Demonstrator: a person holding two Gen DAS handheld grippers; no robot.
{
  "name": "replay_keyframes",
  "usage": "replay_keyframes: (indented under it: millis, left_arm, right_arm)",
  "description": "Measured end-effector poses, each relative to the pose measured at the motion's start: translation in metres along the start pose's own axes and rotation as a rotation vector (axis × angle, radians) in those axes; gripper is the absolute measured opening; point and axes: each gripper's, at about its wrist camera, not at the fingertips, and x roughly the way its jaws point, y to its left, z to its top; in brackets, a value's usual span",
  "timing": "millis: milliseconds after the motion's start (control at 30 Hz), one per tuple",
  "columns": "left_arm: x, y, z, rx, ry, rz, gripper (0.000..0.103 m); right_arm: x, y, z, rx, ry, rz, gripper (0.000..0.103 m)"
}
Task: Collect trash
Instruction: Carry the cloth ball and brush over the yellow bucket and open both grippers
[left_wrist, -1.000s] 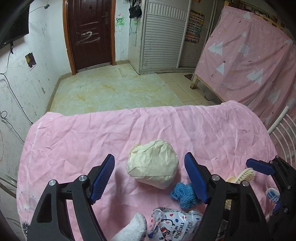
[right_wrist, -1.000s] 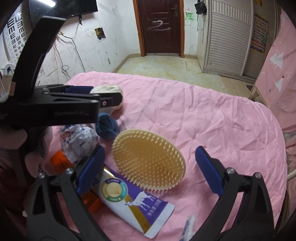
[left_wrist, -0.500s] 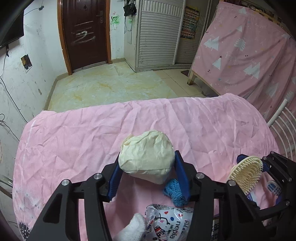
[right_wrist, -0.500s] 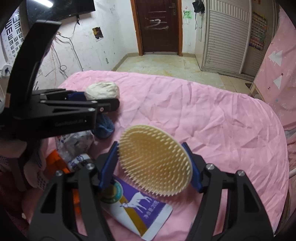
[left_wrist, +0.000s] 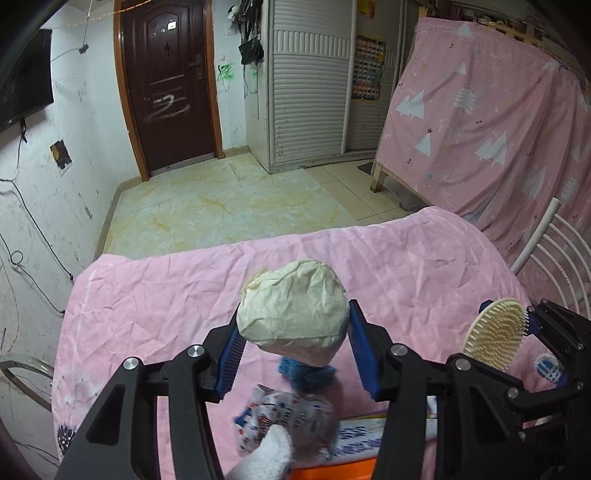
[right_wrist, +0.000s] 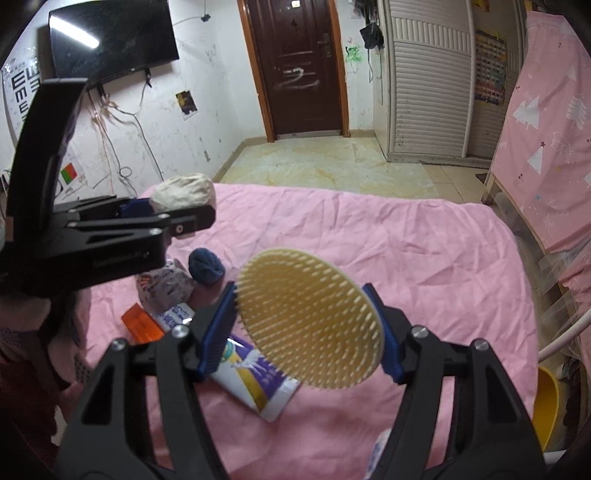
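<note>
Cream crumpled paper ball (left_wrist: 293, 308), centre of the left wrist view: pinched between both blue pads of the left gripper (left_wrist: 293, 349), held above the pink bedsheet (left_wrist: 406, 266). Round yellow bristle brush (right_wrist: 308, 323), centre of the right wrist view: clamped by the right gripper (right_wrist: 306, 332), clear of the sheet. Lying on the sheet, lower left of that view: blue knitted ball (right_wrist: 205, 266), printed plastic packet (right_wrist: 164, 288), orange box (right_wrist: 142, 324), contents not visible, and purple-and-white tube (right_wrist: 255, 376). Yellow bin (right_wrist: 550, 406), lower right edge, contents hidden.
</note>
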Motion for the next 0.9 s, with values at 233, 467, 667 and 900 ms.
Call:
replay_keyframes:
  millis: [233,467,667,900]
  left_arm:
    - [-0.025,-0.042,0.004,0.056,-0.038,-0.014,0.044]
    - [-0.042,-0.104,0.006,0.129,-0.069,-0.066,0.044]
    - [-0.043,-0.162,-0.002,0.164,-0.087,-0.177,0.044]
    - [-0.034,-0.22,-0.018,0.208,-0.069,-0.254,0.044]
  right_arm:
    - [-0.038,-0.028,-0.008,0.06,-0.072,-0.018,0.065]
    - [-0.07,-0.07,-0.027,0.139,-0.123,-0.045,0.065]
    - [-0.093,-0.111,-0.05,0.226,-0.155,-0.072,0.065]
    - [-0.117,-0.157,-0.077,0.315,-0.185,-0.112,0.065]
